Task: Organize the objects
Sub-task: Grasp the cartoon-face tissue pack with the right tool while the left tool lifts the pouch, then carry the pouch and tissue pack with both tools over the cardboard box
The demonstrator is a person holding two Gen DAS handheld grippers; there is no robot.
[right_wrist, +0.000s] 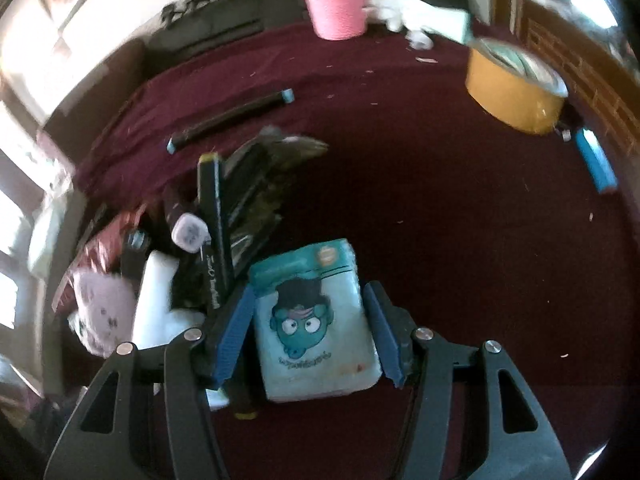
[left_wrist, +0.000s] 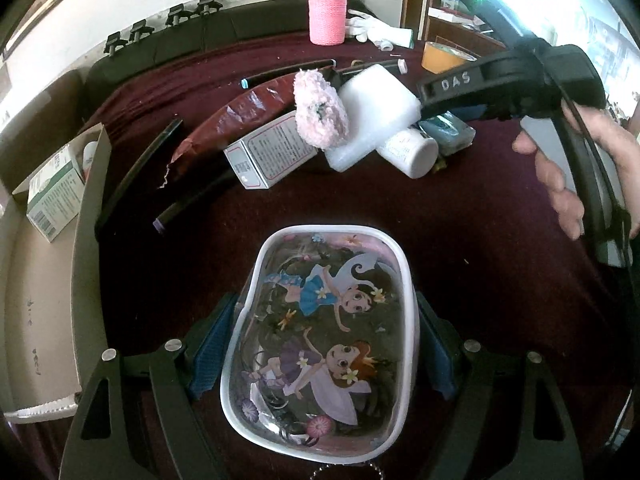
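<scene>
"DAS" is read on the right gripper (left_wrist: 452,80), which is closed on one tissue pack (right_wrist: 316,320) printed with a green cartoon face, just above the tabletop (right_wrist: 460,240). One pouch (left_wrist: 320,336) showing two cartoon fairies is gripped by the left gripper (left_wrist: 324,344). One pink bottle (left_wrist: 327,14) is seen behind

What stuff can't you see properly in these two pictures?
- Left wrist view: the near end of the fairy pouch is cut off by the bottom edge.
- Left wrist view: the print on the white box is too small to read.
- Right wrist view: the pink bottle is blurred, its top cut off.
- Right wrist view: the fluffy pink toy is blurred.
</scene>
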